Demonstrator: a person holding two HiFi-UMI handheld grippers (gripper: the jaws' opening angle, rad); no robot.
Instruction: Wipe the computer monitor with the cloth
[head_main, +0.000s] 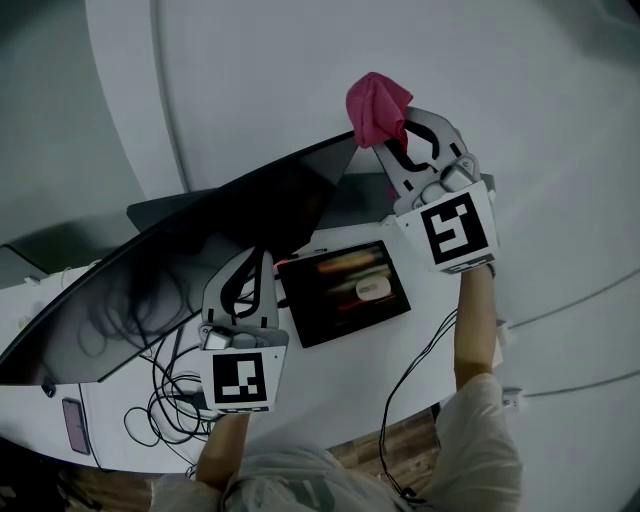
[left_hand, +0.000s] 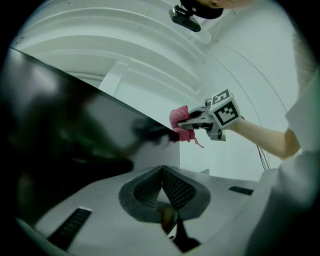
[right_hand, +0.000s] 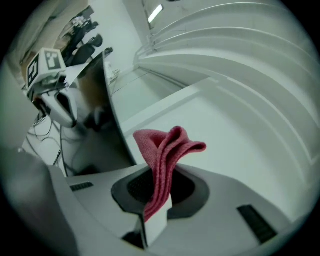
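Observation:
The wide dark monitor (head_main: 190, 270) slants across the white desk; its screen also fills the left of the left gripper view (left_hand: 65, 135). My right gripper (head_main: 383, 143) is shut on a folded pink cloth (head_main: 377, 103) and holds it at the monitor's upper right corner. In the right gripper view the cloth (right_hand: 167, 150) stands up from between the jaws (right_hand: 159, 187). From the left gripper view the cloth (left_hand: 178, 122) sits right against the screen's edge. My left gripper (head_main: 262, 258) is shut with nothing in it, in front of the monitor's lower edge (left_hand: 161, 175).
A lit tablet (head_main: 345, 290) lies on the desk (head_main: 420, 330) between the two grippers. Tangled black cables (head_main: 165, 405) and a phone (head_main: 75, 425) lie at the desk's near left. A curved white wall (head_main: 300, 60) rises behind the monitor.

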